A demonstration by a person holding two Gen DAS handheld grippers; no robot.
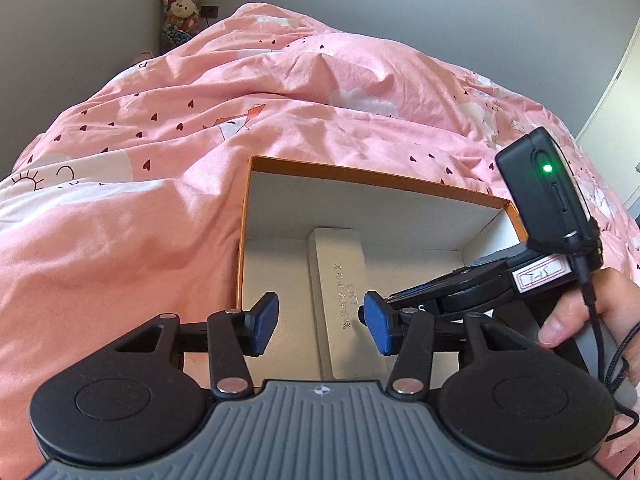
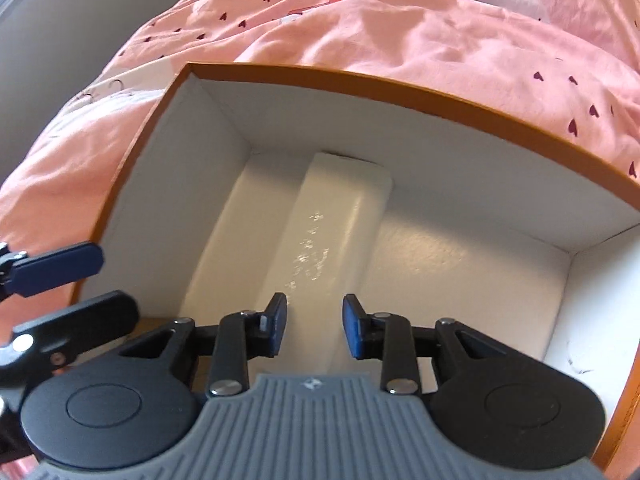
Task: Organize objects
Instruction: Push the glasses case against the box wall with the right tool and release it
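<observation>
An open orange box [image 1: 244, 216] with white inner walls lies on a pink bed cover. A long white case [image 1: 340, 280] with silver lettering lies flat on the box floor. My left gripper [image 1: 320, 322] is open and empty, hovering over the near end of the case at the box's near edge. My right gripper [image 2: 315, 326] is open and empty, low inside the box [image 2: 360, 80], its fingers on either side of the white case [image 2: 332, 240]. It does not grip the case. The right gripper body shows in the left wrist view [image 1: 480, 292].
The pink heart-patterned bed cover [image 1: 160, 140] surrounds the box, rumpled into folds behind it. A plush toy column [image 1: 182, 4] stands against the far wall. A hand [image 1: 588, 312] and cable are at right. The left gripper's finger shows in the right wrist view [image 2: 56, 268].
</observation>
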